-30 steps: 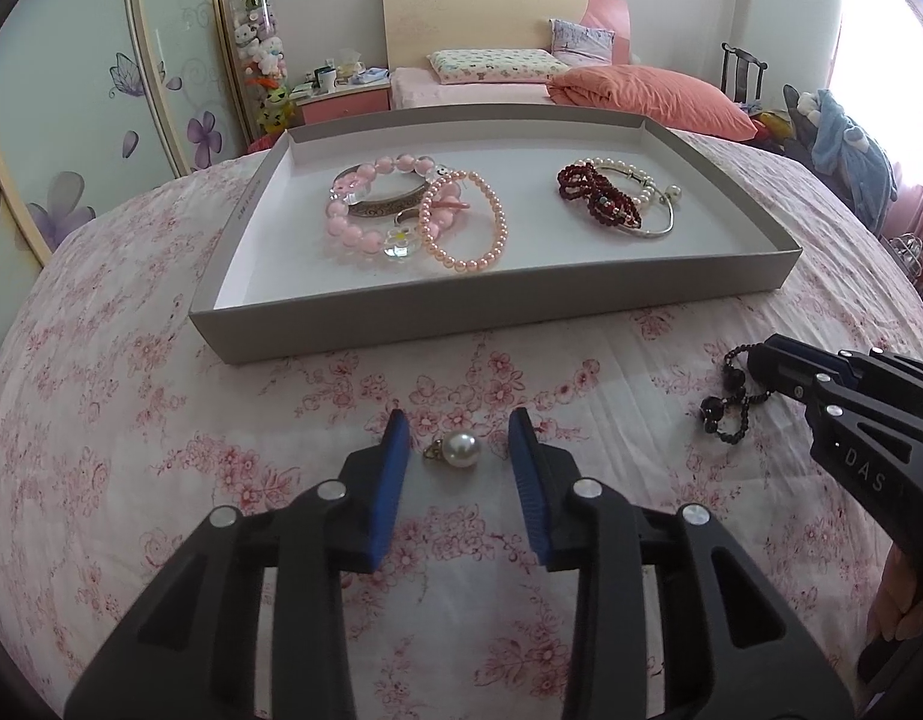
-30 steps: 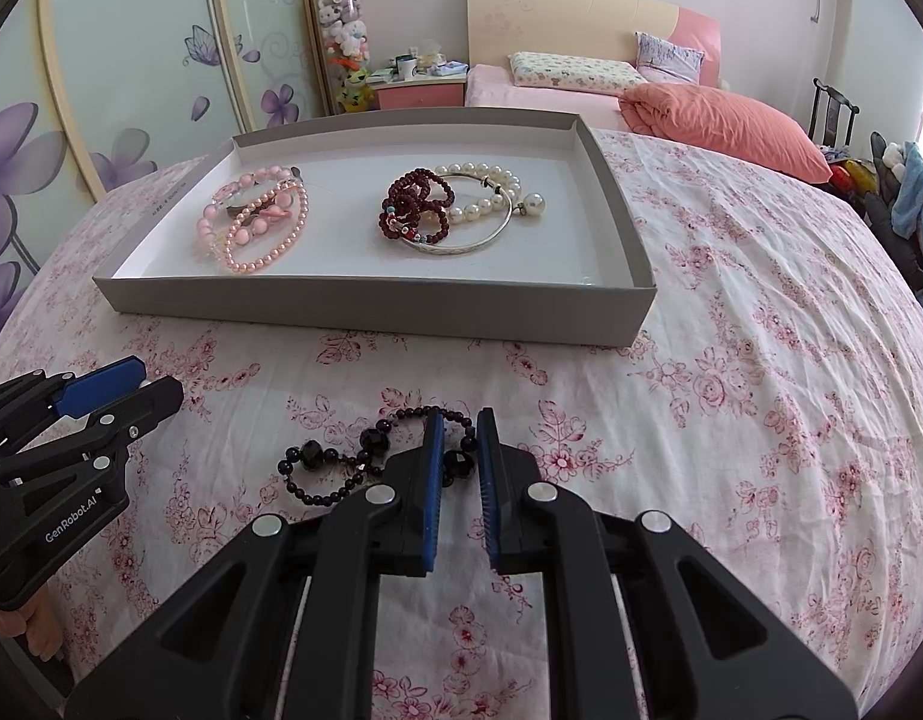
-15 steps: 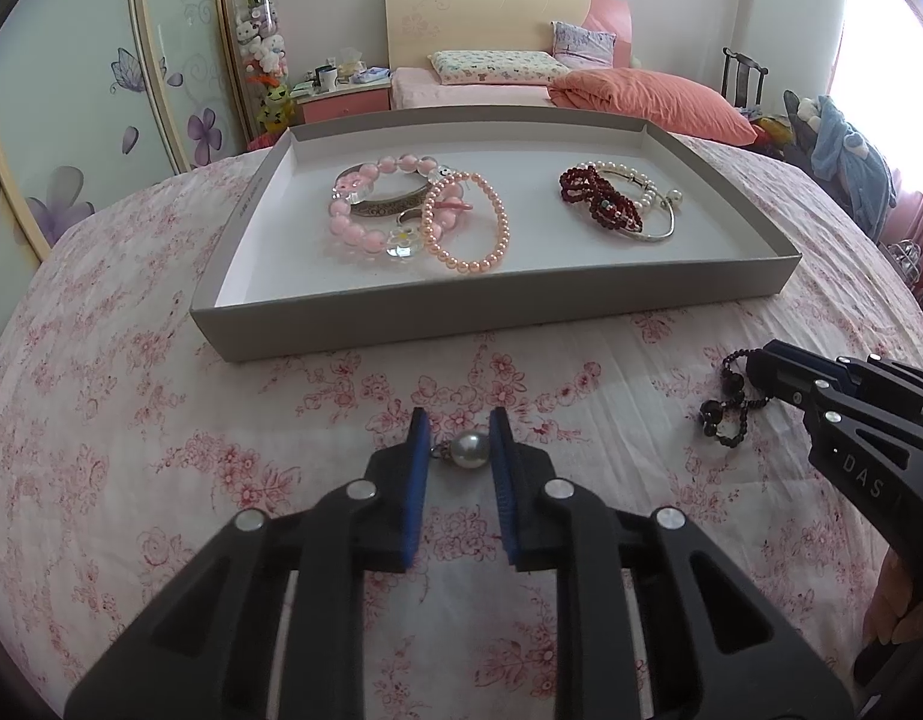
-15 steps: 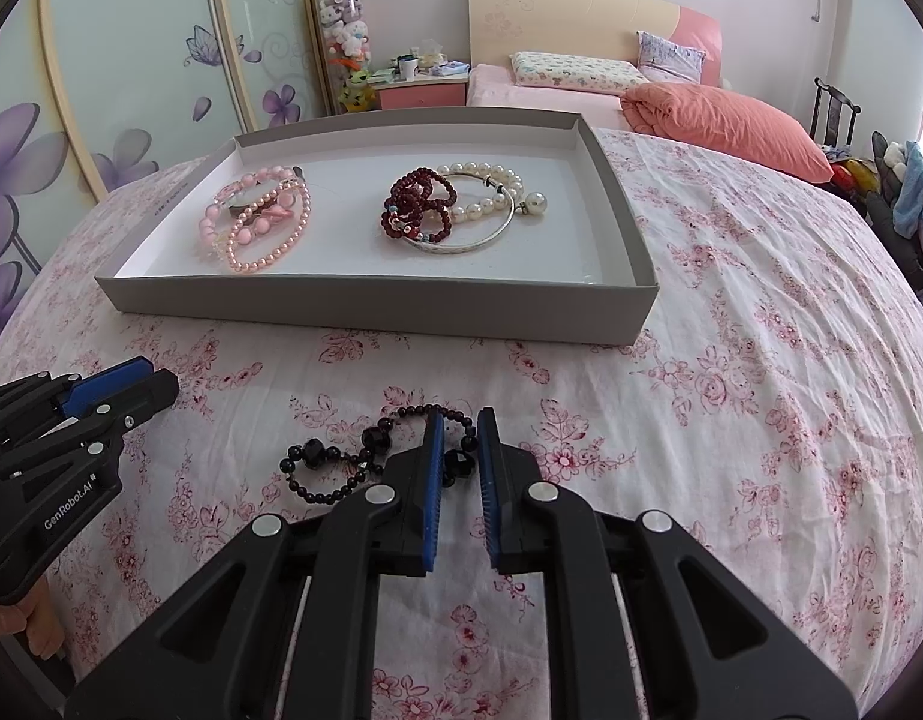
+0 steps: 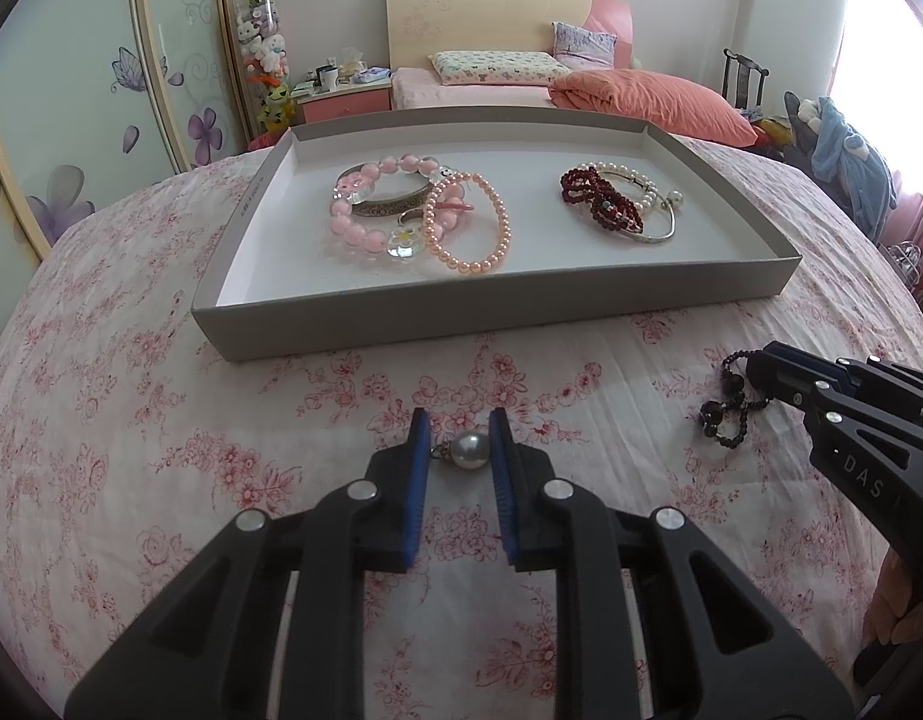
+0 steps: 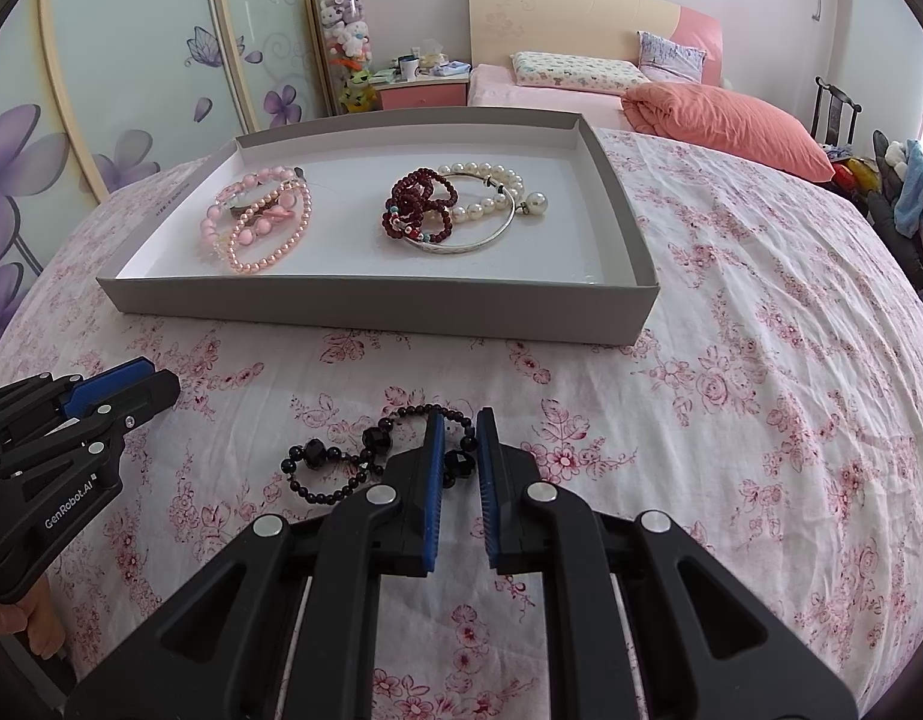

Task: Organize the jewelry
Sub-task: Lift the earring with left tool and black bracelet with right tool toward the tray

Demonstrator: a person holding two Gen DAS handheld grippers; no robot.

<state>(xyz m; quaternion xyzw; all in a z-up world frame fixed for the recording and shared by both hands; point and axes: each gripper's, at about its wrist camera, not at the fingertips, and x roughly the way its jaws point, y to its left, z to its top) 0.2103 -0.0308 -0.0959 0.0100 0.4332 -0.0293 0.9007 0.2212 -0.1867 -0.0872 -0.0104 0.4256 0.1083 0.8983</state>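
1. Jewelry lay in two places: some in a shallow grey tray (image 5: 491, 324) with a white floor, and two loose pieces on the flowered bedspread (image 5: 161, 420) in front of it.
2. One loose piece, a pearl pendant (image 5: 468, 450) with a small metal loop, sat on the bedspread between the blue pads of the left hand-held gripper (image 5: 458, 450). The jaws stood narrow, closed in on the pearl from both sides.
3. The other loose piece, a black bead bracelet (image 6: 365, 456), lay on the bedspread to the right of the pearl. The right hand-held gripper (image 6: 460, 456) had its jaws drawn nearly together on one of the larger black beads, with the rest of the strand trailing out to its left.
4. In the left part of the tray, a pink bead bracelet (image 5: 359, 228), a silver bangle (image 5: 389, 207) and a peach pearl bracelet (image 5: 467, 225) overlapped in a pile.
5. In the right part of the tray, a dark red bead strand (image 6: 419, 204), a white pearl bracelet (image 6: 485, 192) and a thin silver bangle (image 6: 461, 246) lay tangled together, well apart from the pink pile.
6. Part of a hand (image 5: 893, 606) showed at the edge behind the right hand-held gripper.
7. Beyond the tray stood a bed with an orange pillow (image 6: 725, 120) and a wardrobe (image 6: 131, 90) with purple flower doors.
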